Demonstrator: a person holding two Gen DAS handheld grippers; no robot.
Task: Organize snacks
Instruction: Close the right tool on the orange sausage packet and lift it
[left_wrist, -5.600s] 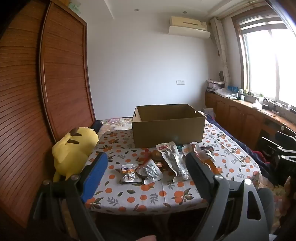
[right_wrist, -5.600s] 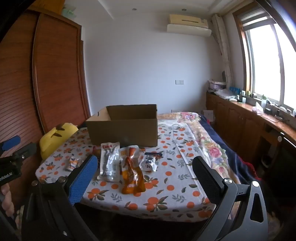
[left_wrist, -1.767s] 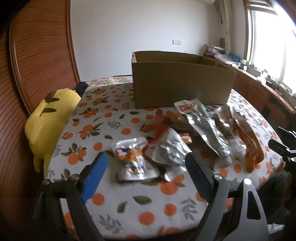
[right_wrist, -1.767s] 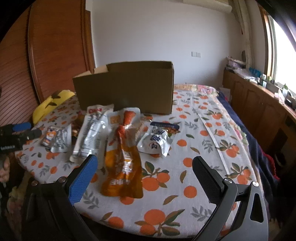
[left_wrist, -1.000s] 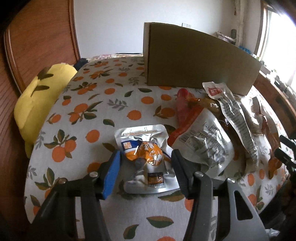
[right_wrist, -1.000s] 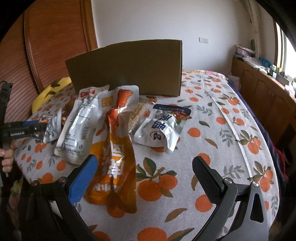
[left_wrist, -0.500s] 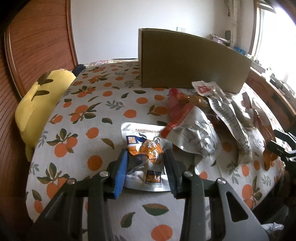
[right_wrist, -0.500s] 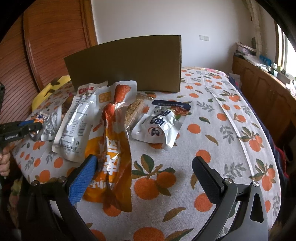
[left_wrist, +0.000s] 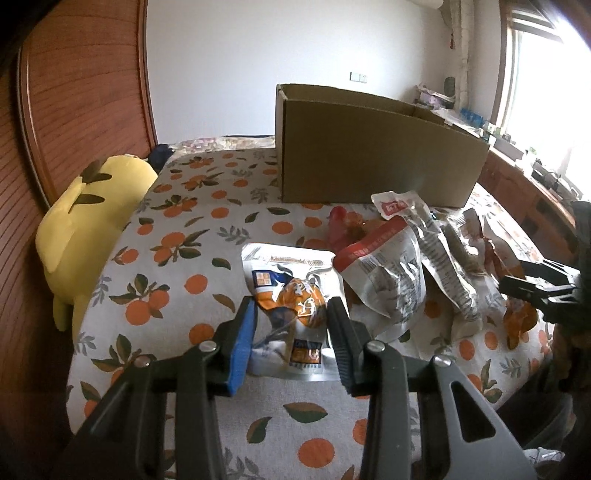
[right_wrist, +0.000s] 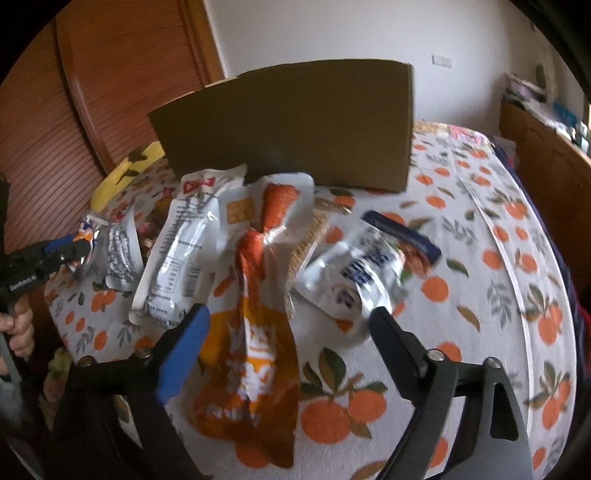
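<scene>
Jaws clamping small snack packet (left_wrist: 291, 295)

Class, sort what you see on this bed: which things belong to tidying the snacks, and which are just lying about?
Part of the job:
- small orange-and-silver packet held in the left claw
- long orange pouch between the closing right claw
- blue-and-white packet
- cardboard box

Just lying about:
- yellow plush toy
- patterned bedspread

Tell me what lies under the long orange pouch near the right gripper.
Under the orange pouch a brown grainy bar sticks out at its right, and the tablecloth shows around it. How far the bar goes, and whether anything else is beneath, is covered.
</scene>
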